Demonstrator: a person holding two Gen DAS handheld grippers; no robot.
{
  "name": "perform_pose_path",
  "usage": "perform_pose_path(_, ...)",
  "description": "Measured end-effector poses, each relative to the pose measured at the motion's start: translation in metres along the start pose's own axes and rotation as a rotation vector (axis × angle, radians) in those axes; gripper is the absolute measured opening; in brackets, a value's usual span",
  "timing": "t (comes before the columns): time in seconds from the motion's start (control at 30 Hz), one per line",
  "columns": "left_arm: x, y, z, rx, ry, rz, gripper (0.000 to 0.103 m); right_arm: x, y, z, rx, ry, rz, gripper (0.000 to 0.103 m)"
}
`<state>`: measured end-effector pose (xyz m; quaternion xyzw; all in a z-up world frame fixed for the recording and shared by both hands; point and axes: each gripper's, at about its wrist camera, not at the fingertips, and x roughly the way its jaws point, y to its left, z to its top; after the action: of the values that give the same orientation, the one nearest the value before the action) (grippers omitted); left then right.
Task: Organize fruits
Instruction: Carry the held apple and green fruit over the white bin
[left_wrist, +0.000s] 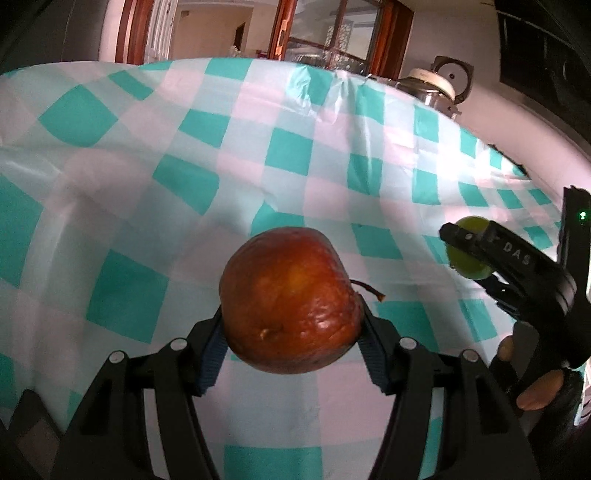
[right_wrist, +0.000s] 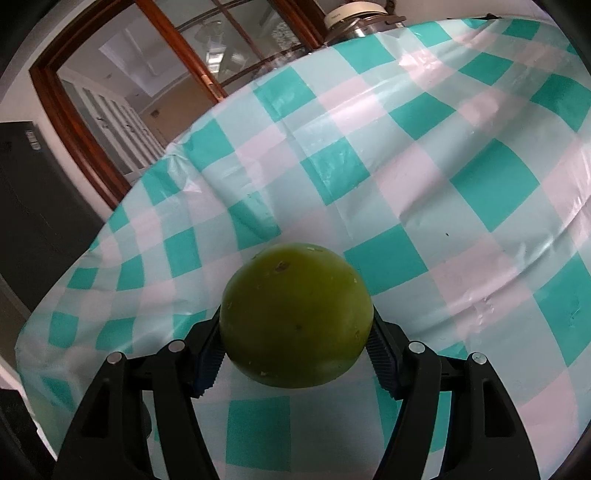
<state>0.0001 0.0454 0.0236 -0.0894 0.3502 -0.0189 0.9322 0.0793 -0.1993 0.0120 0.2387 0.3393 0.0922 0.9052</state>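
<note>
Both hands are loaded here: the left gripper (left_wrist: 291, 328) is clamped on a wrinkled red apple (left_wrist: 290, 301), its blue pads (left_wrist: 214, 354) pressed into the fruit's flanks and the stem poking out to the right, the whole thing carried clear above the checked tablecloth (left_wrist: 166, 147). Off to the apple's right, the right gripper (right_wrist: 295, 343) has its jaws squeezed on a green fruit (right_wrist: 297, 314), also held up off the cloth. No bowl or basket shows in either view, so where these go can't be told. The smart play, I'd say, is a steady, gentle squeeze, since that soft, shrivelled apple could bruise or slip. Keep the two fruits well apart, lower each until it rests on the cloth, and only then let the jaws release.
</note>
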Motion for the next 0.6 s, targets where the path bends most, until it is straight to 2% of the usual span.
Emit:
perform_pose_path(0.1,-0.013,-0.002,-0.008,0.01,-0.018,-0.001,0.063,-0.011,-0.003,-0.005,0.021,0.01,0.031,0.066)
perform_pose_path(0.2,-0.032,-0.007,-0.019,0.018,-0.021,-0.018,0.063,-0.043,-0.012,-0.023,0.085,0.021,0.028,0.066)
perform_pose_path(0.33,-0.06,-0.022,-0.043,0.066,-0.026,-0.033,0.063,-0.112,-0.019,-0.061,0.053,0.006,0.012,0.066)
perform_pose_path(0.47,-0.084,-0.05,-0.068,0.131,-0.015,-0.093,0.063,-0.184,-0.04,-0.085,0.024,-0.032,-0.032,0.066)
perform_pose_path(0.6,-0.111,-0.093,-0.097,0.213,0.006,-0.187,0.063,-0.248,-0.067,-0.103,0.007,-0.081,-0.095,0.066)
